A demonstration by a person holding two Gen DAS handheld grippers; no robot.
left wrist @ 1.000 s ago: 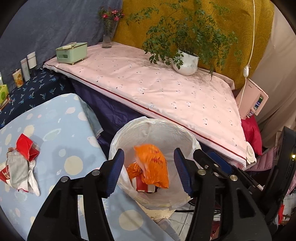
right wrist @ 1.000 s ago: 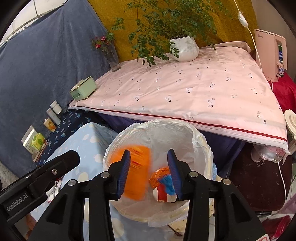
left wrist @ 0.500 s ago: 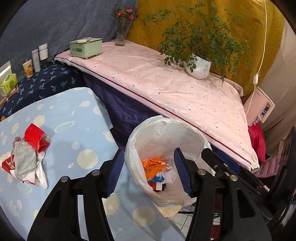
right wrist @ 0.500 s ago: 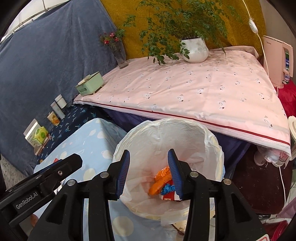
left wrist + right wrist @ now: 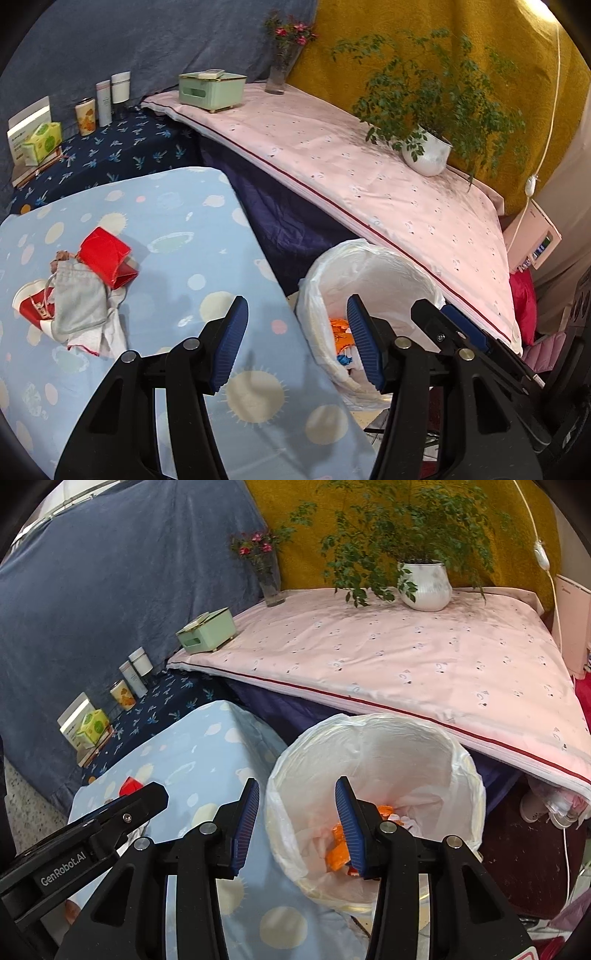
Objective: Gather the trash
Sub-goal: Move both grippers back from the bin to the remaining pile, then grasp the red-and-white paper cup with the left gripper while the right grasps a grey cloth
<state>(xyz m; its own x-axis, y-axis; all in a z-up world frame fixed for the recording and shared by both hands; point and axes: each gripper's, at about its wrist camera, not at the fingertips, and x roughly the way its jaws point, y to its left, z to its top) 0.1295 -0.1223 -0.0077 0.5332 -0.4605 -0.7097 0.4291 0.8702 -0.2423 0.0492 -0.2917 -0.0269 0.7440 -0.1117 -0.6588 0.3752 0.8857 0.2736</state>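
The blue table (image 5: 155,206) still has a small pile of trash (image 5: 79,295) on it, well apart from the white bin (image 5: 373,746). The left gripper (image 5: 297,343) and right gripper (image 5: 295,827) are both spread with nothing between the jaws. The soft, floppy pile could slip and drop bits when pinched.

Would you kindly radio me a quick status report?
Left gripper and right gripper empty, jaws apart. Orange wrapper in bin. Trash pile waiting on table, path clear.

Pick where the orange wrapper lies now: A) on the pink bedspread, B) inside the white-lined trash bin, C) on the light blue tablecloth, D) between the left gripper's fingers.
B: the orange wrapper lies at the bottom of the white-lined trash bin, with other scraps.
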